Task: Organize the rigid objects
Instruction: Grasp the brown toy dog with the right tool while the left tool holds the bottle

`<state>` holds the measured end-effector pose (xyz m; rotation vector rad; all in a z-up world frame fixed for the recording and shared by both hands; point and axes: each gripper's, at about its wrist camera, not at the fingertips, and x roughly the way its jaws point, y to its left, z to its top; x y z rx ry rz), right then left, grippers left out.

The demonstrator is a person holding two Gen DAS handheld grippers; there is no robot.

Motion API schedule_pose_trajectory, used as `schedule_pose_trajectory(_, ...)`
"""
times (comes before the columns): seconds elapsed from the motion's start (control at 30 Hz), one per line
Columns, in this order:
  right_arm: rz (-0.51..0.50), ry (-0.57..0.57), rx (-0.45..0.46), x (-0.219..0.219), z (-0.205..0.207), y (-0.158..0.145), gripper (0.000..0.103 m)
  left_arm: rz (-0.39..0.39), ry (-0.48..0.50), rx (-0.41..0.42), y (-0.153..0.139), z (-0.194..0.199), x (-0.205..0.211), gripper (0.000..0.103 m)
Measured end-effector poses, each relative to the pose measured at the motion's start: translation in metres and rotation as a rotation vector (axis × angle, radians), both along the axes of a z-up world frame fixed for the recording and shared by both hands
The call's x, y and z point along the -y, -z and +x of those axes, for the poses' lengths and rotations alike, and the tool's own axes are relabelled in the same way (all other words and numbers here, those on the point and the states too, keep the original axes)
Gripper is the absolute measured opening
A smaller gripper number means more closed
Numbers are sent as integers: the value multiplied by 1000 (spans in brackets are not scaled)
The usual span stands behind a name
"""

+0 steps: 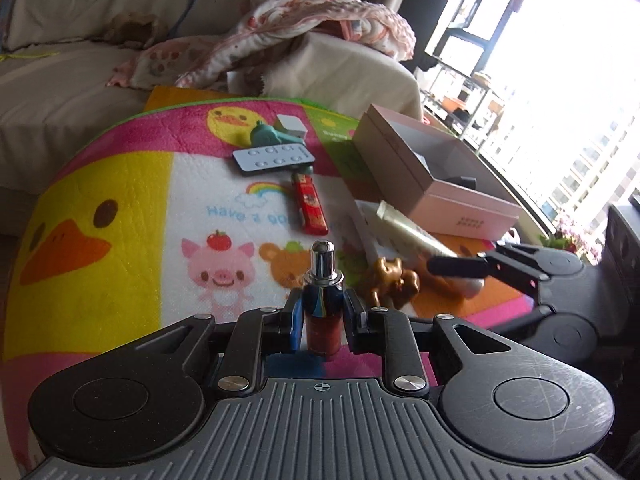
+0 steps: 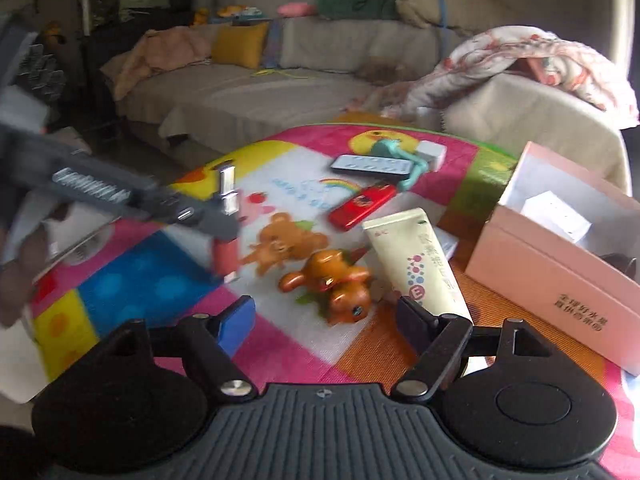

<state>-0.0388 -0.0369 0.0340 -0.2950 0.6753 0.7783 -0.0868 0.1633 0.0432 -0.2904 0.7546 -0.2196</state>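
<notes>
My left gripper (image 1: 322, 314) is shut on a small dark red bottle (image 1: 323, 312) with a chrome cap, held upright over the cartoon mat (image 1: 120, 200). The bottle also shows blurred in the right wrist view (image 2: 226, 258). My right gripper (image 2: 326, 316) is open and empty, just in front of a golden brown toy animal (image 2: 336, 280) and a cream tube (image 2: 416, 260). On the mat lie a red lighter (image 1: 310, 204), a grey remote (image 1: 272, 159), a teal clip (image 1: 266, 132) and a white cube (image 1: 292, 124). An open pink box (image 1: 432, 176) stands at the right.
A beige sofa (image 2: 260, 88) with a pink patterned blanket (image 1: 304, 20) lies behind the mat. A bright window with shelves (image 1: 520, 80) is to the right. The pink box holds a white item (image 2: 556, 212).
</notes>
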Motion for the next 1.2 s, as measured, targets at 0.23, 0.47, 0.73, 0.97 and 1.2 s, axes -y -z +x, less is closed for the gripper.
schedule_pose_trajectory(0.23,32,67,-69,-14,26,9,59,26,10,8,6,-8,6,24)
schedule_pose_trajectory(0.47,6,32,-94,15,13,0,57,55,-8,28,13,0,22,24)
schedule_pose_trajectory(0.73,-77,119,-17,93,-11,-11,57,42,107,4,23,9,64,24)
schedule_pose_trajectory(0.97,-102,192,0,133,-18,-4,57,69,205,-3,26,20,111,24)
schedule_pose_trajectory(1.2,-93,243,2,142,-19,10,72,125,193,-7,25,20,124,24)
